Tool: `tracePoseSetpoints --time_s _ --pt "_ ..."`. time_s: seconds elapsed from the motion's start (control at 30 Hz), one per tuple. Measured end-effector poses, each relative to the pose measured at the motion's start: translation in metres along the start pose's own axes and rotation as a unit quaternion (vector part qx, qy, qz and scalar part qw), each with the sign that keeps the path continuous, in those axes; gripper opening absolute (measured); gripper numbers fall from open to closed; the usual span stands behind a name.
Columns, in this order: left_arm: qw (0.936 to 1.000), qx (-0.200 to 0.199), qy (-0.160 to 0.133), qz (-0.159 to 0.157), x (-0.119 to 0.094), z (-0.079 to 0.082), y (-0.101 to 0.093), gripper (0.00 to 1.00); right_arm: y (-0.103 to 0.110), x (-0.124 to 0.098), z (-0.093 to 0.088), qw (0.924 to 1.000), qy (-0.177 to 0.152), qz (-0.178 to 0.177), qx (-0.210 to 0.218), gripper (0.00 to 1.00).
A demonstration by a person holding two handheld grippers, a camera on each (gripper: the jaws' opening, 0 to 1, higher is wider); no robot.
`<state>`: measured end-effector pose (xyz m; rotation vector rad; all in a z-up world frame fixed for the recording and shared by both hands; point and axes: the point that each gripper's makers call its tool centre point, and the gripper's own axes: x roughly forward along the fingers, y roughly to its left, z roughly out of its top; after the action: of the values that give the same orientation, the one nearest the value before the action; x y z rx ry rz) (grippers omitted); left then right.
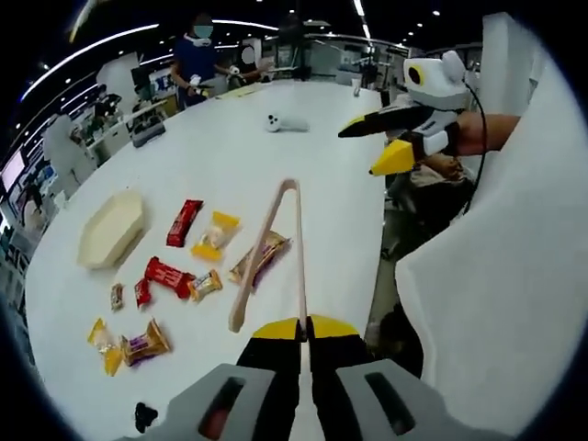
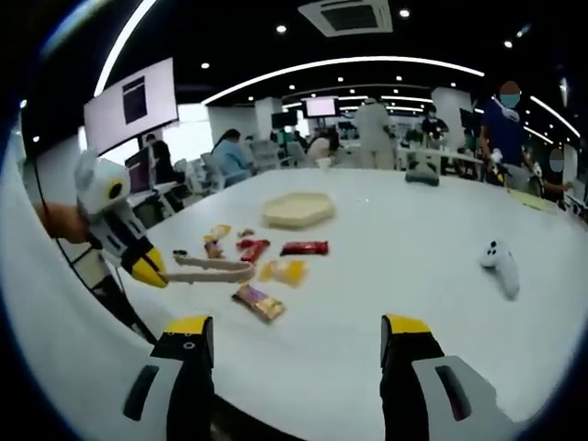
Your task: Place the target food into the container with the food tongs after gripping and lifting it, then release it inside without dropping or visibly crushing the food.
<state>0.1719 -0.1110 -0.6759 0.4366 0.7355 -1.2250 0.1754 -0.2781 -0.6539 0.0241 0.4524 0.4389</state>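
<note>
Container sits at the left of the bench, upright; wrapped snack packets lie just right of it, loosely scattered, which one is the target I cannot tell; food tongs are next, joined end pointing away, one arm over a brown packet, the other arm's end clamped in the left tongs, jaws shut on it; right tongs hang above the bench edge, jaws apart, holding nothing. My read: a one-arm hold cannot close the tool; right tongs should steady it while left regrips across both arms; squeeze lightly on the wrapper, lift level, let go low inside the container.
</note>
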Motion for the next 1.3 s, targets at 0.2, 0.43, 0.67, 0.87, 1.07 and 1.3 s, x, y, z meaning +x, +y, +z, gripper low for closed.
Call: tracePoseSetpoints --time_s 0.2,0.43,0.67,0.87,1.07,1.3 --pt "0.9993 -0.01 -0.029 -0.021 -0.002 0.017 -0.005 0.0 0.011 0.002 0.005 0.9995 -0.01 0.028 0.015 0.66" --pt "0.9931 -0.007 -0.089 -0.075 -0.005 0.041 -0.03 0.0 0.033 0.001 0.03 0.9877 -0.071 0.094 0.103 0.63" --pt "0.9766 -0.043 -0.146 -0.152 -0.019 0.06 -0.055 0.0 0.046 -0.013 0.064 0.9576 -0.15 0.161 0.186 0.45" --pt "0.9686 -0.051 -0.162 -0.181 -0.023 0.063 -0.066 0.0 0.055 -0.021 0.083 0.9366 -0.186 0.2 0.219 0.26" --pt "0.9664 -0.051 -0.161 -0.194 -0.025 0.061 -0.069 0.0 0.065 -0.03 0.086 0.9298 -0.194 0.221 0.221 0.18" --pt "0.96 -0.059 -0.169 -0.215 -0.027 0.064 -0.075 0.0 0.067 -0.033 0.09 0.9263 -0.204 0.228 0.219 0.18"
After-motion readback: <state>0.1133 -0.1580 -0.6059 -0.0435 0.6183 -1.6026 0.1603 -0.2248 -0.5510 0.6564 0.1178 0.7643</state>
